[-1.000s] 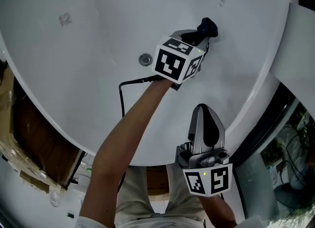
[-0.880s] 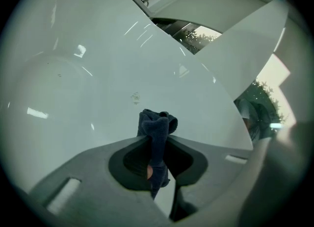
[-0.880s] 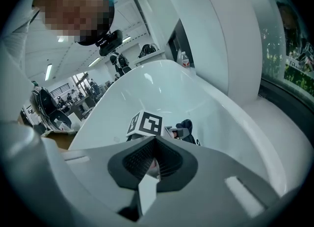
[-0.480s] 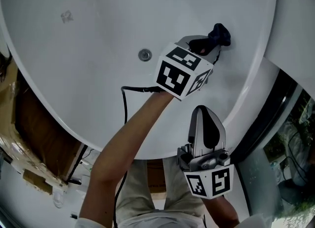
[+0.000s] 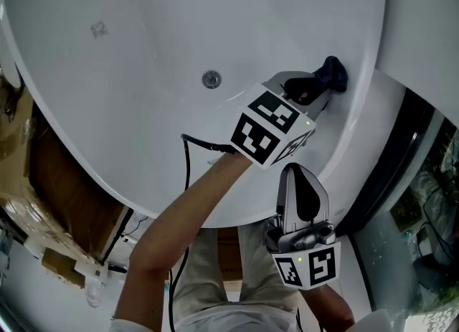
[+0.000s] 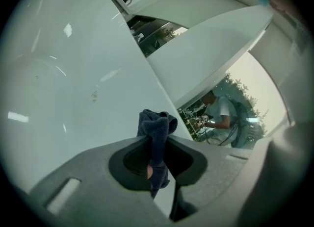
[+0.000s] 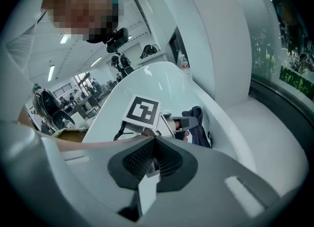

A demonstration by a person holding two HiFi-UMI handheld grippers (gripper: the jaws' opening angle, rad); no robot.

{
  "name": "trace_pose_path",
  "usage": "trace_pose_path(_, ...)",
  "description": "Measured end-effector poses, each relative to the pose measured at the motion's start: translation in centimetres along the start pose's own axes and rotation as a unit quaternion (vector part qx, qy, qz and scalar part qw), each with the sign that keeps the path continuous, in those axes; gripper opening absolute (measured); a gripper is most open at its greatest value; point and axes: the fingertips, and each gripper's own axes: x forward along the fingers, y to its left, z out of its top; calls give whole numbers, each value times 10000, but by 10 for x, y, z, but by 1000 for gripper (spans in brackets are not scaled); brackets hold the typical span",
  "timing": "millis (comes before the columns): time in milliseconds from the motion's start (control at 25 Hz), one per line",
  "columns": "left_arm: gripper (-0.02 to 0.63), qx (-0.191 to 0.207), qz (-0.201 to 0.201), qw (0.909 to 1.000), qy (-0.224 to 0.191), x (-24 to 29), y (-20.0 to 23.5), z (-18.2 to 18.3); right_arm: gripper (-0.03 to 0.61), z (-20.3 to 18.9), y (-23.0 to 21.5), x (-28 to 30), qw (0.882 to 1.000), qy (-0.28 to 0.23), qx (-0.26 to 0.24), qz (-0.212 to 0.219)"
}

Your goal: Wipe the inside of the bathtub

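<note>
Nearest to the person, at 6 o'clock in the head view, the right gripper [image 5: 300,177] points toward 12 o'clock. Its jaws are pressed together and nothing is between them, as the right gripper view [image 7: 155,145] shows clearly. It hangs above the near rim of the bathtub [image 5: 143,115] and touches nothing.

Just beyond it, toward 12 o'clock, is the left gripper [image 5: 318,91], carried on a bare forearm [image 5: 190,212] that reaches in from 7 o'clock. A black cable [image 5: 187,157] runs along this arm. The jaws of the left gripper [image 6: 156,147] are clamped on a dark blue cloth [image 6: 156,125]; the cloth is pinched in the middle, one bunch stands out past the jaw tips and a small end hangs behind them.

In the head view the cloth [image 5: 334,74] is at 1 o'clock from the left gripper's marker cube [image 5: 271,128], against the white inner wall on the right side of the tub, just under the rim. Whether it really presses on the wall, I cannot tell.

Farther in, at 10 o'clock from the cube, the round metal drain [image 5: 211,79] sits in the tub floor, well apart from the cloth.
</note>
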Motion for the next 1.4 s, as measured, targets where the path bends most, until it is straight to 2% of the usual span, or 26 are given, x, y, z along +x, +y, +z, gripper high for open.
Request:
trace_pose_path(120,58,8,-146,9999,21,4,-17,-4,6,1,1,-7,10000,-27,14,-26)
trace_pose_path(240,58,10,-104,9999,42,10,-20,-10,6,1,2,-11,10000,-22,-7,2)
trace_pose_path(920,58,60,136,9997,219,26,4,-33,6,-24,-22,-11,9995,235,-5,-226)
trace_pose_path(1120,58,169,74,9996,224,31,14,-34,6,-34,-28,0,9977,563,84,-373)
trace_pose_path(1400,58,539,-6,9977,404,37,34,-35,6,-61,-17,23,9936,1126,105,-49)
